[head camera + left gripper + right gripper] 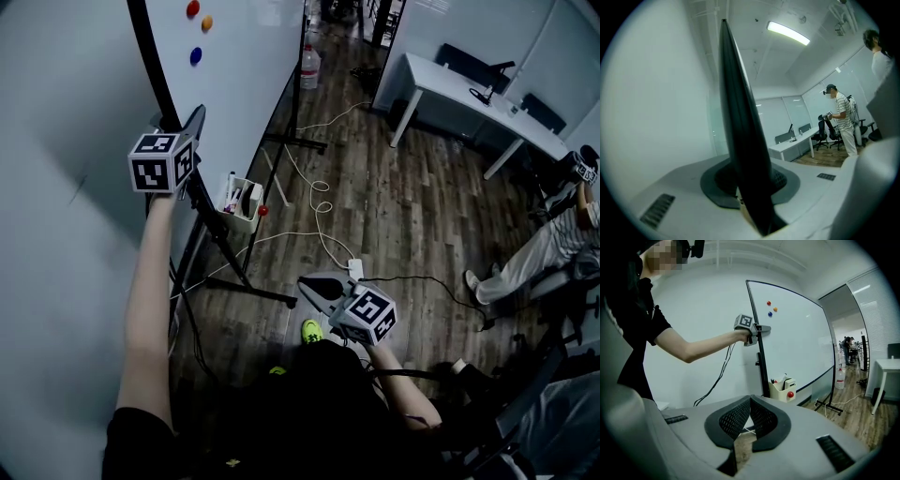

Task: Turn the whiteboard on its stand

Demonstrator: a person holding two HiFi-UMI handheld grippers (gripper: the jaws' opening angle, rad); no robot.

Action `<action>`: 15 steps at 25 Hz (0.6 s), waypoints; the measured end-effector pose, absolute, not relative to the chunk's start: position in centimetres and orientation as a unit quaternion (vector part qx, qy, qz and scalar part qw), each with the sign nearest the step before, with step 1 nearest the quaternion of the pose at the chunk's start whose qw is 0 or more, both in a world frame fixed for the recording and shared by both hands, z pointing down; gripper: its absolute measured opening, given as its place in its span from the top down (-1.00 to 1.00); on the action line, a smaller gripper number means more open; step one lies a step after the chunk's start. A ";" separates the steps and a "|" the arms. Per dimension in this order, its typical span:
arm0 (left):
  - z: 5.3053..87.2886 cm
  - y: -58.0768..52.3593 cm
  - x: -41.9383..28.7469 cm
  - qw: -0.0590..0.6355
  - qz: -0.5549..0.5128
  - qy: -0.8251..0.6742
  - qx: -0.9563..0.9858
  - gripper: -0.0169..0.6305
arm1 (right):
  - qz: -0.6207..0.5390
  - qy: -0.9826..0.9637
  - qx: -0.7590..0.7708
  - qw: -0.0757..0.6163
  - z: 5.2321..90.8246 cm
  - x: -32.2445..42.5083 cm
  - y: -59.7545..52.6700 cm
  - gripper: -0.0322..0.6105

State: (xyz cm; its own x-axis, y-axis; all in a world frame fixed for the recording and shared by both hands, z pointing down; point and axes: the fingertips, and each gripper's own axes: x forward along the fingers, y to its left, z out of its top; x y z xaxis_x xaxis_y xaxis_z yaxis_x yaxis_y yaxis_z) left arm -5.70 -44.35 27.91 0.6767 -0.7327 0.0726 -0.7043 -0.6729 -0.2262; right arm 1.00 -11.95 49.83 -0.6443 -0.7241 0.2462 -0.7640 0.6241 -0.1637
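The whiteboard (244, 66) stands on a black wheeled stand (234, 272) and is seen nearly edge-on. Its black frame edge (740, 131) runs up between the jaws of my left gripper (749, 199). In the head view the left gripper (192, 131) is shut on that frame at about mid-height, and the right gripper view shows this grip on the frame post (759, 331). My right gripper (749, 401) hangs low over the floor (314, 286), away from the board, shut with nothing in it. Coloured magnets (769, 308) stick to the board.
A beige marker holder (242, 202) hangs at the board's lower rail. White cables (323, 225) and a power strip (356, 270) lie on the wood floor. A white desk (469, 98) stands at the back right, near a seated person (525, 258). A water bottle (309, 67) stands beyond the board.
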 end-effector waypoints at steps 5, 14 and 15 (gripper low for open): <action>28.4 -44.7 -5.5 0.094 -0.079 0.399 -0.909 0.65 | 0.129 -0.896 0.419 0.073 50.6 1.4 -11.9 0.84; 28.7 -44.9 -5.7 0.097 -0.075 0.398 -0.909 0.65 | 0.135 -0.901 0.406 0.062 50.9 1.6 -13.2 0.84; 28.6 -44.8 -5.7 0.096 -0.072 0.396 -0.911 0.65 | 0.136 -0.902 0.404 0.062 50.9 1.7 -13.2 0.84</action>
State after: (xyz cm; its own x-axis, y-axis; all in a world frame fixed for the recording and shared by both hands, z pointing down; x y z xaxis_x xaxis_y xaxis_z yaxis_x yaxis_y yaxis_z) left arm -5.71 -44.84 28.61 0.6764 -0.7344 0.0559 -0.7067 -0.6686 -0.2313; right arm 1.68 -13.24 50.87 -0.6658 -0.7124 0.2217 -0.7461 0.6364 -0.1958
